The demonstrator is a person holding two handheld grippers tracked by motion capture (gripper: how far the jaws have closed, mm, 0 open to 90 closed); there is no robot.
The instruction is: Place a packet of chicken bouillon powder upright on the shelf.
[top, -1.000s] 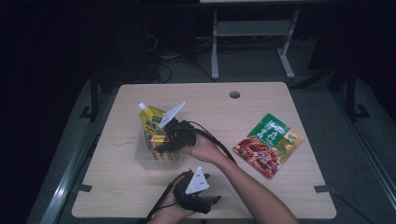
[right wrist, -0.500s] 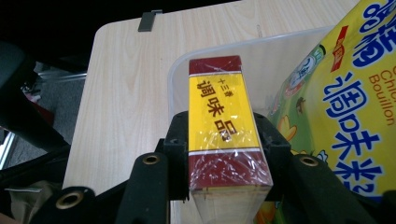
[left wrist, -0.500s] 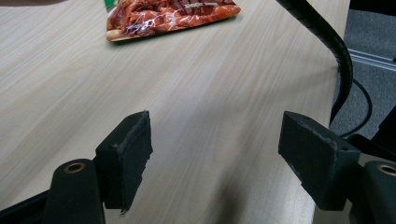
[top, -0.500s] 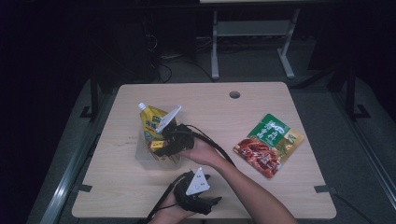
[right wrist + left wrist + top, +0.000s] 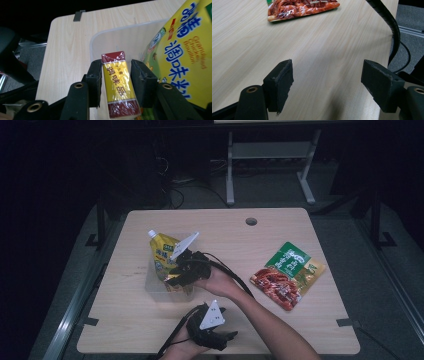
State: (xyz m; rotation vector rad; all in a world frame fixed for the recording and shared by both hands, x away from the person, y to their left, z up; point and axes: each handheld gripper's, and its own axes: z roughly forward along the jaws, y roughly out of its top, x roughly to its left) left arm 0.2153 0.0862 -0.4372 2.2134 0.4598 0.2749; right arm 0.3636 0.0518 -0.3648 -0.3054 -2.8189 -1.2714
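In the right gripper view my right gripper [image 5: 116, 83] reaches into a clear plastic bin [image 5: 120, 37]. A yellow and dark red box [image 5: 117, 80] stands between its jaws. The jaws have just been opening and the pads [image 5: 96, 75] sit right beside the box, seemingly without pressing on it. A yellow bouillon pouch [image 5: 182, 50] with a white cap leans in the bin to the right. From above, the right gripper [image 5: 176, 275] is at the bin [image 5: 152, 289] next to the pouch [image 5: 161, 252]. My left gripper [image 5: 327, 85] hovers open over bare table near the front edge [image 5: 229, 336].
A red and green snack pack [image 5: 287, 275] lies flat on the right half of the wooden table [image 5: 225, 230], also ahead of the left gripper [image 5: 302, 8]. A black cable [image 5: 387, 17] curves past the table's edge. A round hole [image 5: 251, 221] sits near the far edge.
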